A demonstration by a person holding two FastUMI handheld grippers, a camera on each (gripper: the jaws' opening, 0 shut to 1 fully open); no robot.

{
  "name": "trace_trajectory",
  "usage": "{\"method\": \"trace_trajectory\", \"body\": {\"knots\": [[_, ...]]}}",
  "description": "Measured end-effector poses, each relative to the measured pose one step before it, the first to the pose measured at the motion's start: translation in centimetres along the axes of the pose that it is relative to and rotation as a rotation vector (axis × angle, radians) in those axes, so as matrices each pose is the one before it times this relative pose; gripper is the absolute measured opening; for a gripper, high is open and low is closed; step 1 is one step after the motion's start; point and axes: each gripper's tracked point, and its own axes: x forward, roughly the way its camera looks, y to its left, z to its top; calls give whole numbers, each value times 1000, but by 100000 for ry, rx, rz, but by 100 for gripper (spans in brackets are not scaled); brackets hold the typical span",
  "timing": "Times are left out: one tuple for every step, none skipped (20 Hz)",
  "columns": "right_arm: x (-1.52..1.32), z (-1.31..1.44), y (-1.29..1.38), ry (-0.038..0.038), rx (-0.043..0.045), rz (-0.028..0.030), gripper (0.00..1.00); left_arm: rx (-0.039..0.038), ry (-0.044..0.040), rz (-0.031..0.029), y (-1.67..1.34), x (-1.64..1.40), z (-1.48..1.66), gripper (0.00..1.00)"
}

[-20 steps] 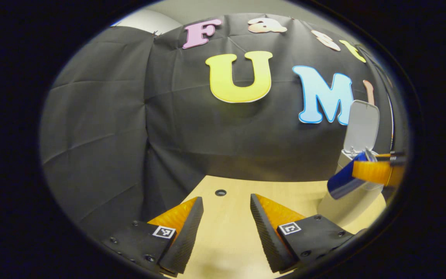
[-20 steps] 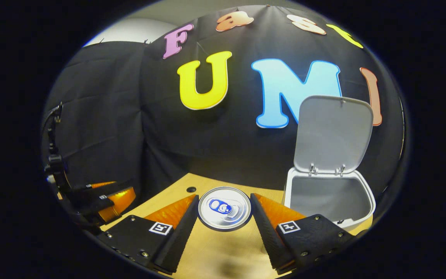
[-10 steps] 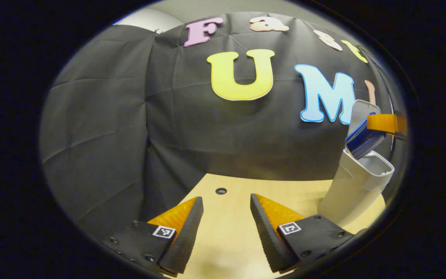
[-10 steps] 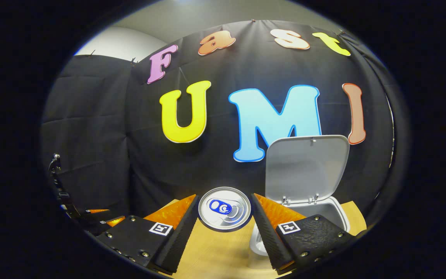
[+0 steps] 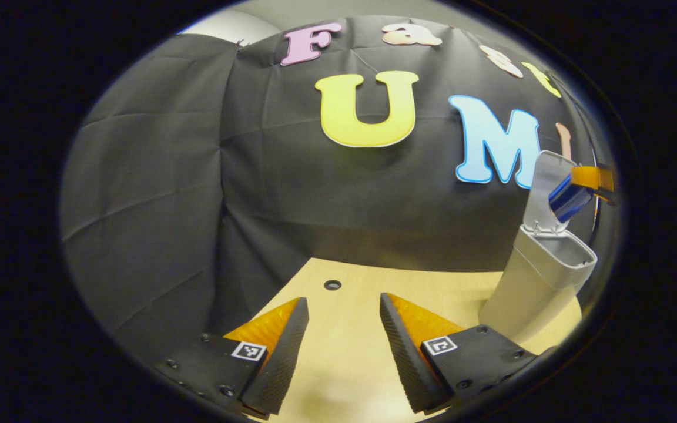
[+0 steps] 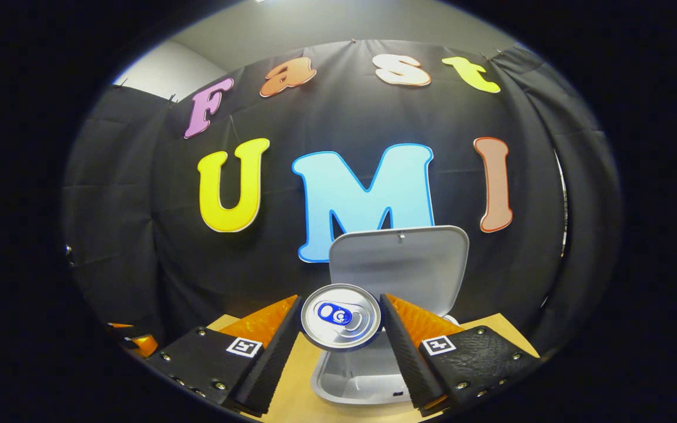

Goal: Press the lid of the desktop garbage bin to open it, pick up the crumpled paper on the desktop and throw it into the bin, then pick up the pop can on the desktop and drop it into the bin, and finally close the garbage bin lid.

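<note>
The pop can is clamped between both fingers of the right tool, above the open bin (lid upright at 12 o'clock). A premature release risks a rim strike. The left gripper view alone shows the bin's height; the left tool is parted, empty.

We see the pop can end-on, its body hidden; it hides part of the bin opening.
</note>
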Motion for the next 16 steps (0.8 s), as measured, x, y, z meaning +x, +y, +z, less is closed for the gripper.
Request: {"method": "trace_trajectory", "body": {"knots": [[48,-313,-565,584,-377,-1139,84,9,225,96,59,56,-68,82],[36,-310,-538,603,-537,-986,84,-90,234,48,17,-53,-32,82],[117,-297,-410,675,-549,-946,84,-188,177,64,-24,-15,-55,82],[210,-389,-330,806,-478,-606,84,-189,208,5,-55,-3,-27,82],[129,-396,-323,1011,-328,-672,84,-119,161,38,-25,16,-116,82],[206,-512,-273,971,24,-348,84,88,105,53,-55,19,-27,89],[192,-414,-252,1271,218,-462,84,361,197,154,-34,39,-172,89],[150,-578,-214,1308,281,-335,84,358,188,96,-40,-25,-98,89],[181,-511,-169,1287,321,-364,84,212,180,-41,-84,-15,-124,89],[147,-557,-174,1183,254,-202,84,173,100,18,-63,45,-15,89],[127,-517,-187,1281,104,-317,84,62,162,49,47,39,-54,89],[108,-531,-214,1184,80,-294,84,25,154,-12,-74,14,-30,89],[116,-347,-188,827,140,-264,84,125,108,82,40,48,-53,89],[109,-386,-122,713,233,-364,84,351,104,194,-30,45,-11,89],[107,-409,-191,894,401,-322,84,454,100,104,-9,72,-125,89],[107,-487,-76,1114,481,-304,84,402,167,65,-34,63,-29,89]]}}
